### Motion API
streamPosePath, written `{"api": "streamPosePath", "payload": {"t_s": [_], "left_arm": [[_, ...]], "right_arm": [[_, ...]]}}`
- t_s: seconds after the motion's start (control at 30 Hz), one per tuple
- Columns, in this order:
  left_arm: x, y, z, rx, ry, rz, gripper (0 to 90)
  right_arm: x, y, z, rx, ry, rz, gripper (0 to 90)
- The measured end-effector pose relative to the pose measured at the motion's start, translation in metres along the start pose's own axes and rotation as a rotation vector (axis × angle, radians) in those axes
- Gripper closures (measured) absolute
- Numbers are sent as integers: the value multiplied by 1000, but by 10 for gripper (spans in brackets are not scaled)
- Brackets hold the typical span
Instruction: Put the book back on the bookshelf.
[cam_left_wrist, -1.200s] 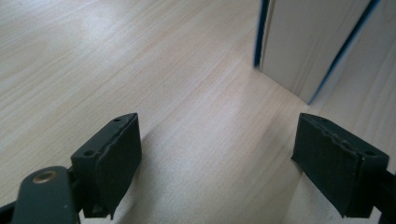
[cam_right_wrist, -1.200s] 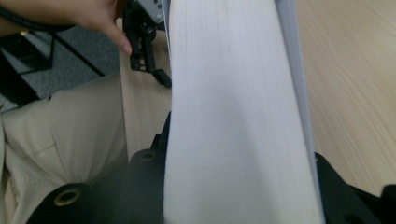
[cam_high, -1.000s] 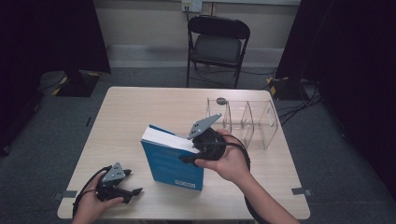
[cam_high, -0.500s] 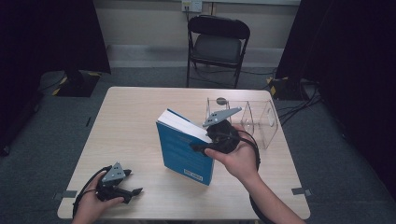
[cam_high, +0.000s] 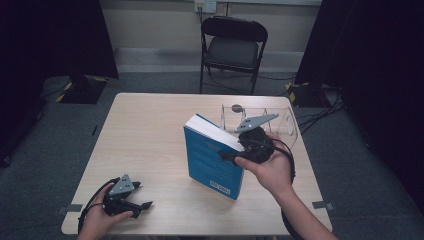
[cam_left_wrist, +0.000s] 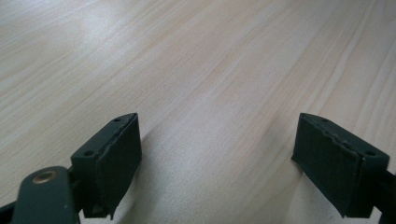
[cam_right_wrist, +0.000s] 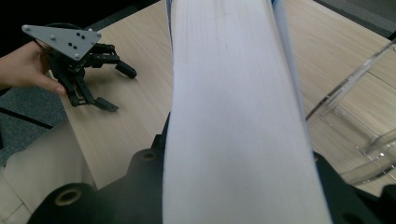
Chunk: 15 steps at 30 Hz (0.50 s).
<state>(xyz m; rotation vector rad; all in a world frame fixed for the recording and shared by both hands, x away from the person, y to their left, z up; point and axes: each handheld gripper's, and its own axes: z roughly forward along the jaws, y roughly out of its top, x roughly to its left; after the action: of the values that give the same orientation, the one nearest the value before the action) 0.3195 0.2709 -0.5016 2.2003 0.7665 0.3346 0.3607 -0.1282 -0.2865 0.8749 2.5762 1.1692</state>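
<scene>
- The right gripper (cam_high: 239, 152) clamps a thick blue book (cam_high: 212, 160) across its white page block (cam_right_wrist: 233, 116); the book stands on its lower edge on the table (cam_high: 150, 130), tilted, just in front of the clear plastic rack (cam_high: 285, 122)
- The blue cover carries pale lines of print and a white patch near its lower end; too small to read
- The left gripper (cam_high: 142, 206) rests low at the table's near left corner, well apart from the book; its jaws stand wide with only bare wood between the pads (cam_left_wrist: 116, 158)

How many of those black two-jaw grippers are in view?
2: the left gripper rests open at the wooden table's near-left corner; the right gripper clamps the upright blue book.
</scene>
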Motion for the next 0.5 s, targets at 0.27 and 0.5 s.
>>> {"api": "streamPosePath", "payload": {"t_s": [0.27,0.5], "left_arm": [[0,0,0,0,0,0,150],[0,0,0,3,-1,1,150]], "right_arm": [[-9,-9,-16,8,-24,26,625],[-17,-18,-26,5,-49,46,625]]}}
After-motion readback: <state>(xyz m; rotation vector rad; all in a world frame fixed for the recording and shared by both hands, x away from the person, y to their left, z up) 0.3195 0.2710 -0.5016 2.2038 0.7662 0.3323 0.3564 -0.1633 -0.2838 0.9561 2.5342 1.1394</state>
